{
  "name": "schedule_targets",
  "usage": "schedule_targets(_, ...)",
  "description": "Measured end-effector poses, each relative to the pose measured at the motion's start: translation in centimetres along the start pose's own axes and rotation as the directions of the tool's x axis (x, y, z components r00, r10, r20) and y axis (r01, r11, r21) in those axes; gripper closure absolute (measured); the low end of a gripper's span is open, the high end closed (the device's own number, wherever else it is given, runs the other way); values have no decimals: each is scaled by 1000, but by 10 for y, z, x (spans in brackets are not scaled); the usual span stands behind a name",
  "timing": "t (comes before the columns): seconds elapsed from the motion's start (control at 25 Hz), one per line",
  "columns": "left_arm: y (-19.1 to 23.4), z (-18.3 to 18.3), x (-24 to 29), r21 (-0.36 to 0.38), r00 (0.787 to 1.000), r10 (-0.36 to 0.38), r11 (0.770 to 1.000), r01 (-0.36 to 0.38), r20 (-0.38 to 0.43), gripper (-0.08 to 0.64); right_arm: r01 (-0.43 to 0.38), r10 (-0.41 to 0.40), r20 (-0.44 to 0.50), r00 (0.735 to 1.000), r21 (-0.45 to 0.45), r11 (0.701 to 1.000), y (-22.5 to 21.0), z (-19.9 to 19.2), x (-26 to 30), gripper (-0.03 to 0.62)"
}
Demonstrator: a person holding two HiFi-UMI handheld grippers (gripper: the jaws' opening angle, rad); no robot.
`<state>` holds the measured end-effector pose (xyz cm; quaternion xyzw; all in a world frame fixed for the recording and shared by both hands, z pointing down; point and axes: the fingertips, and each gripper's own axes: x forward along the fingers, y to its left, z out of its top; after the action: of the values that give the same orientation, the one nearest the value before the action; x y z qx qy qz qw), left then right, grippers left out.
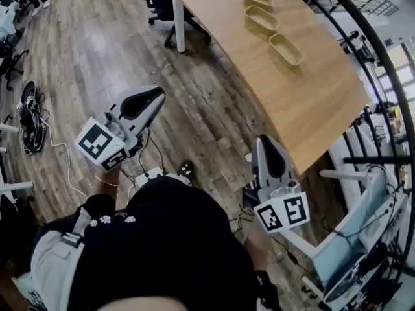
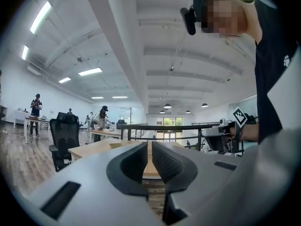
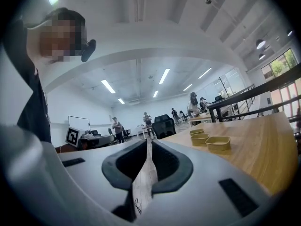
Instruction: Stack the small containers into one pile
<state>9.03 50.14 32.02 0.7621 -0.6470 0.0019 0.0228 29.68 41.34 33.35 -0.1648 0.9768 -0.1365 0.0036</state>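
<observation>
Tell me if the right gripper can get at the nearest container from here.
Probably not yet: the right gripper hangs over the floor short of the table, jaws shut. Only bare tabletop lies before the nearest container.

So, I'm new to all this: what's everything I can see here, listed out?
table: one, light wood, on the floor
containers: three, tan, in a row on the table, unstacked
office chair: at least one, black, beside the table
cables: one tangle, black and white, on the floor at left
railing: one, black, beyond the table
people: several, far across the room
left tool: one, white and black, shut, empty
right tool: one, white and black, shut, empty
</observation>
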Motion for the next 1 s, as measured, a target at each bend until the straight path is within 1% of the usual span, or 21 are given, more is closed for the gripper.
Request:
schedule_targets(0.12,11,-1,6,-5,999,-47,999,47,-4,526,22,-22,8,1000,4,1000,4,-3,14,555)
schedule_targets(0.24,14,-3,11,-15,996,-92,996,92,-10,525,33,-33,-2,999,2,999,8,-4,24,557)
schedule_targets(0.48,5,-8,20,-48,987,-164,985,163,-1,525,50,-50,-33,998,1,999,6,-8,34,556)
schedule_targets(0.56,1,-11,22,-58,984,-176,983,176,-5,525,45,-45,-38,998,-1,999,4,-9,40,556)
schedule_targets(0.72,4,-21,26,-73,987,-161,985,159,-29,525,21,-21,-39,999,-9,1000,-7,-5,54,556)
schedule_targets(0.88,21,-16,34,-25,992,-114,993,113,-47,525,-10,10,-19,1000,-11,1000,-20,0,76,555)
schedule_targets(1.0,43,-10,43,8,995,-84,996,85,-53,525,-30,30,-6,1000,-12,999,-32,6,103,555)
